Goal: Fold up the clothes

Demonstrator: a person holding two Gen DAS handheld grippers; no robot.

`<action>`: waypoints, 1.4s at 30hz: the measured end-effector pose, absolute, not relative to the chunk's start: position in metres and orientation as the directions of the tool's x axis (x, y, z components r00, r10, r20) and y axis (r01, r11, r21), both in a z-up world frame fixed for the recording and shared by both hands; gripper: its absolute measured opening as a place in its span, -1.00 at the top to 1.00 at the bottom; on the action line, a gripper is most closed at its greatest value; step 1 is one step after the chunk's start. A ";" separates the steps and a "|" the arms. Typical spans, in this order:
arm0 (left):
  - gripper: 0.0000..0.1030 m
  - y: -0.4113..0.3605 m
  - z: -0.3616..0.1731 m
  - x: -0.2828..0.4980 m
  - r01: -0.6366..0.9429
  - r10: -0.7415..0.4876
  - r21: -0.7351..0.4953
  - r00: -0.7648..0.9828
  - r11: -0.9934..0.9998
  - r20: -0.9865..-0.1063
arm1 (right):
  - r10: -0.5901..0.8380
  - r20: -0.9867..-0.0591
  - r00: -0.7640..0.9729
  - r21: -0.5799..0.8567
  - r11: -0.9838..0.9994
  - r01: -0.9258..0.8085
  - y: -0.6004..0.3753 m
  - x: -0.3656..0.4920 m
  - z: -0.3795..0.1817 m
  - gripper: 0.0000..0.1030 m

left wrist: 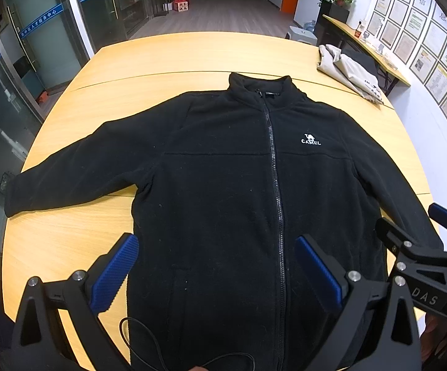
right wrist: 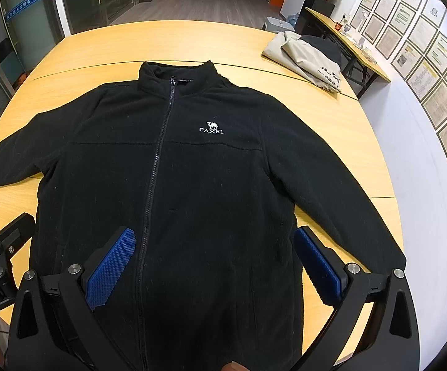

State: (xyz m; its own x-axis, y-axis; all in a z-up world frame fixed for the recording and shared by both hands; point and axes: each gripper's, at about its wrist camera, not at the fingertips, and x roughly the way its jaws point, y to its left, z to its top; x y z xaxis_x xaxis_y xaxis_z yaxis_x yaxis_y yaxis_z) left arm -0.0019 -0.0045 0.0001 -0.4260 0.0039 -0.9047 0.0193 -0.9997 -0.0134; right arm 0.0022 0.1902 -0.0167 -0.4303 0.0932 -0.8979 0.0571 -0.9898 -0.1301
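A black fleece jacket point(left wrist: 223, 185) lies flat, zipped, collar at 12 o'clock on the table point(left wrist: 167, 58); left tongs point(left wrist: 215, 266) and right tongs point(right wrist: 214, 256) both gape wide, holding nothing.

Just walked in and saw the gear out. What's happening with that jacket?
A person holds a gripper in each hand above a black fleece jacket, zipped and spread flat, front up, sleeves out, on the wooden table. Left gripper and right gripper are both open, gripping nothing. No fold is made yet. A beige garment lies at the far corner.
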 end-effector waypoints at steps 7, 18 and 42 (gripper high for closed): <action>-1.00 -0.004 0.000 -0.001 0.016 0.006 -0.014 -0.426 -1.000 -0.905 | 0.095 -0.898 -0.429 -0.132 -0.990 0.056 0.190 0.002 -0.016 -1.00; -1.00 0.006 0.011 0.000 -0.055 0.097 -0.079 -0.533 -0.995 -0.841 | 0.014 -0.847 -0.531 0.010 -0.999 -0.041 0.241 0.009 -0.012 -1.00; -1.00 0.173 -0.085 -0.074 -0.375 0.312 -0.148 -0.425 -0.915 -0.850 | 0.229 -0.872 -0.433 0.294 -0.462 -0.837 0.665 0.121 -0.169 -0.76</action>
